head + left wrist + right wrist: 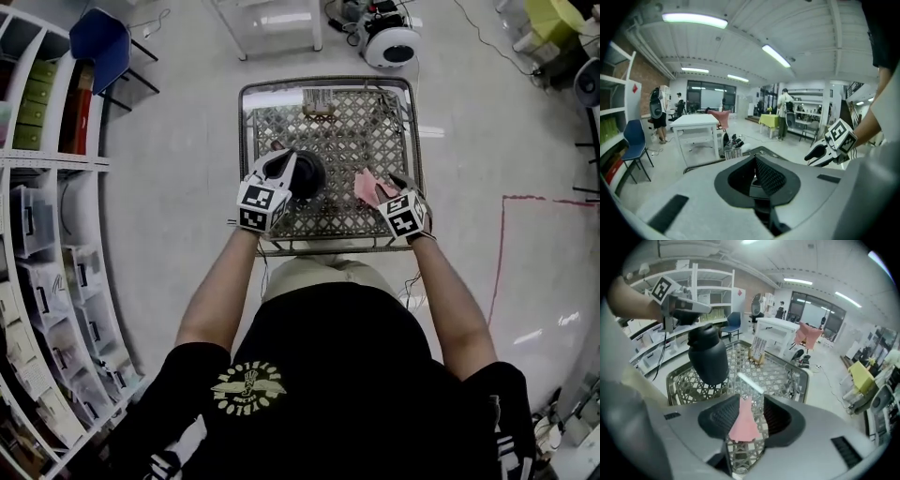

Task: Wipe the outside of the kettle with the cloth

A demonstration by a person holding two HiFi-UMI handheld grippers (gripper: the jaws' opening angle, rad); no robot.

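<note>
I hold the kettle by its top in my left tongs. Their jaws are pressed nearly together on a dark piece that I take to be the handle. It stands at the near left of the table, tipped a little, and I cannot tell whether its base touches the mesh. I hold it from above, I judge, so that its side faces my other hand and stays free for rubbing. The body is a smooth, matt, dark barrel, rounded at the shoulder and narrower at the top, so it should let a cloth slide without catching. My right tongs are spread. The cloth sits between the jaws, close against the left pad, with a clear gap to the right one, so nothing pinches it. Whether it clings to that pad or lies on the mesh below I cannot tell. It is pink, thin and limp, gathered to a point at the far end and wider toward me. The pads are black with a fine cross-hatched grain, made to bite soft stuff. The tabletop is an open metal lattice in a rounded rim, and loose fabric could snag in its holes. I reckon I must close on the cloth before any wiping starts.
</note>
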